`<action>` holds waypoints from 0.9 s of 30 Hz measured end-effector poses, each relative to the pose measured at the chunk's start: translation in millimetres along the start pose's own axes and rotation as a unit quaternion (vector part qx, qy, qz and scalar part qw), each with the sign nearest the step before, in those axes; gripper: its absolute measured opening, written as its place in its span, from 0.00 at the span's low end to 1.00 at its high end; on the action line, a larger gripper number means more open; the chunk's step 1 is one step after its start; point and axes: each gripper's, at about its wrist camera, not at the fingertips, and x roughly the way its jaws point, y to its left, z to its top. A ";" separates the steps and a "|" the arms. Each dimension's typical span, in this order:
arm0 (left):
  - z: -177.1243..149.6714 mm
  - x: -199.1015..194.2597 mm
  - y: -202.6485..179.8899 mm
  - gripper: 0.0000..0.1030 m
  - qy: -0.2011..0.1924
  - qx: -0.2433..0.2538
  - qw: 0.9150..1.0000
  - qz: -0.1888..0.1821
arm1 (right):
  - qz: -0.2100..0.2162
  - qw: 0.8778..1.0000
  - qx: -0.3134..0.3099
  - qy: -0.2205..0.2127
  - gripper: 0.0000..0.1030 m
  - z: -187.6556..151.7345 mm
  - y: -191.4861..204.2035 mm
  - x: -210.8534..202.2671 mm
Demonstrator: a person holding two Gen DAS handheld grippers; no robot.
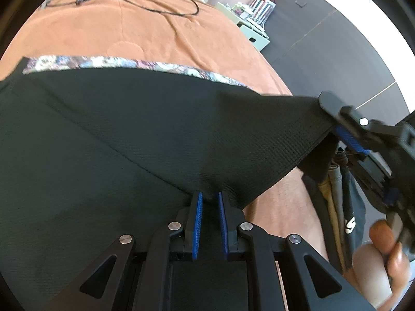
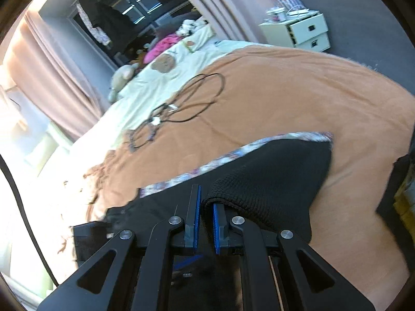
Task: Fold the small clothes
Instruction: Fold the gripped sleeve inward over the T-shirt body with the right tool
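The black garment [image 1: 129, 129] lies partly on the orange blanket [image 1: 160, 33] of the bed, its near edge lifted. The left hand-held gripper [image 1: 209, 202] pinches that edge; the right hand-held gripper [image 2: 206, 207] is clamped on a corner. The knit looks soft, light and limp, so corners and hems seem best to grasp. Its full shape and floral trim [image 1: 103, 62] are partly hidden.

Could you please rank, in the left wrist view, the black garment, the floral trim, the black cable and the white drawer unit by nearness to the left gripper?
From the left gripper:
1. Black garment, clamped in it.
2. Floral trim, along the garment's far edge.
3. Black cable, far up the bed, and white drawer unit, upper right: too close to call.
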 end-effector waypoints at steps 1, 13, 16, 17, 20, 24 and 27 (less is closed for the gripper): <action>0.1 2.2 0.6 0.13 0.002 -0.006 1.000 -0.004 | 0.012 1.000 0.008 0.002 0.05 -1.7 -0.9 -1.3; -8.3 9.7 31.5 0.13 0.021 -0.125 0.990 -0.059 | 0.072 0.995 0.062 0.028 0.03 -18.2 -29.5 7.1; -7.9 -7.3 38.8 0.13 0.012 -0.120 0.992 -0.042 | 0.081 0.994 0.069 0.032 0.03 -22.1 -36.1 5.9; -7.2 -11.4 41.2 0.13 0.010 -0.118 0.992 -0.035 | 0.084 0.993 0.072 0.034 0.03 -23.5 -38.5 7.0; -5.5 -29.2 51.7 0.13 -0.005 -0.124 0.992 -0.010 | 0.094 0.991 0.087 0.043 0.03 -28.2 -41.8 14.2; 0.2 -55.5 58.5 0.13 -0.027 -0.126 0.991 0.019 | 0.104 0.987 0.103 0.065 0.03 -35.9 -43.3 25.6; 1.6 -70.9 57.1 0.13 -0.035 -0.120 0.992 0.025 | 0.107 0.985 0.101 0.084 0.03 -41.9 -44.1 31.7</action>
